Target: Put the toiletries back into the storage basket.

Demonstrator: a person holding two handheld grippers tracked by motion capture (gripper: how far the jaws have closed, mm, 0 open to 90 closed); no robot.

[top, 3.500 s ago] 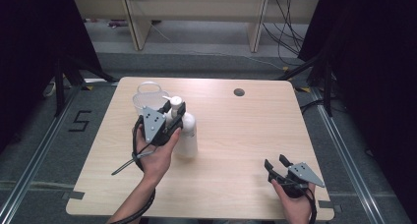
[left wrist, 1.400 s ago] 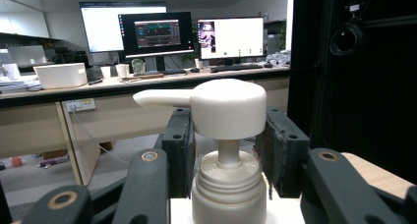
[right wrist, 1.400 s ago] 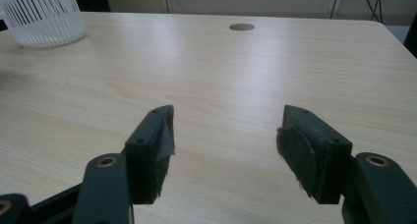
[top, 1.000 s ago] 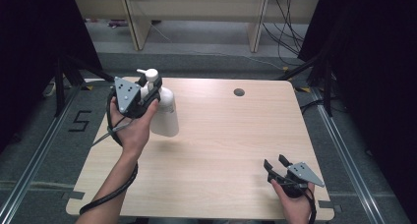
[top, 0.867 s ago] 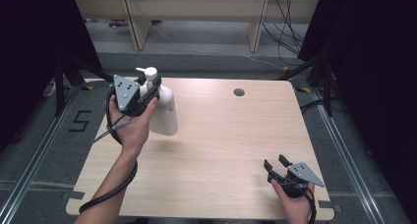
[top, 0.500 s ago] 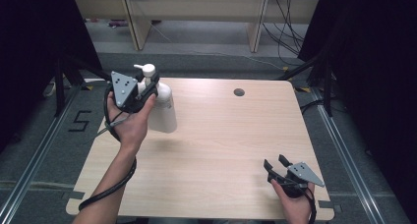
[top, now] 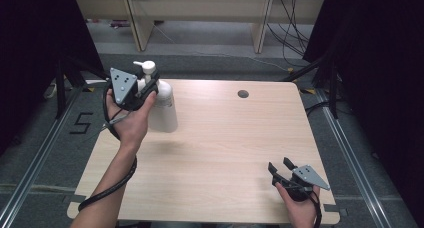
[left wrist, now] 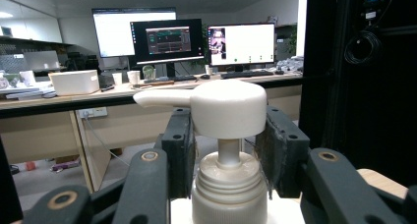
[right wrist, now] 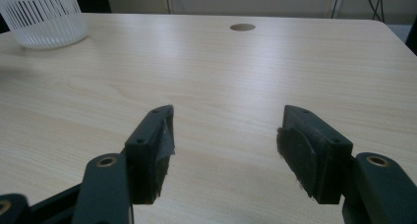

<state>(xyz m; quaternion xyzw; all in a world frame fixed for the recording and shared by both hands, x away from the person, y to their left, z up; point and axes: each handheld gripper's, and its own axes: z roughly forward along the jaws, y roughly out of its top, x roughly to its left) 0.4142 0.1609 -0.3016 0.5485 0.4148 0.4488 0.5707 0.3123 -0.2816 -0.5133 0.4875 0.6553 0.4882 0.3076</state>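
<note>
A white plastic pump bottle (top: 162, 105) hangs above the far left of the pale wood-grain table (top: 235, 143), its ribbed collar (under a smooth rounded pump head) pinched by the left gripper (left wrist: 223, 157). The right gripper (right wrist: 223, 153) rests near right, jaws spread. A slatted white basket (right wrist: 42, 17) stands far left.

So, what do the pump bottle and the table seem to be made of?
Pump bottle: probably plastic, white and matte, with smooth moulded head and ribbed collar. Table: light wood look with visible grain, smooth slight sheen; possibly laminate, not solid wood.
</note>
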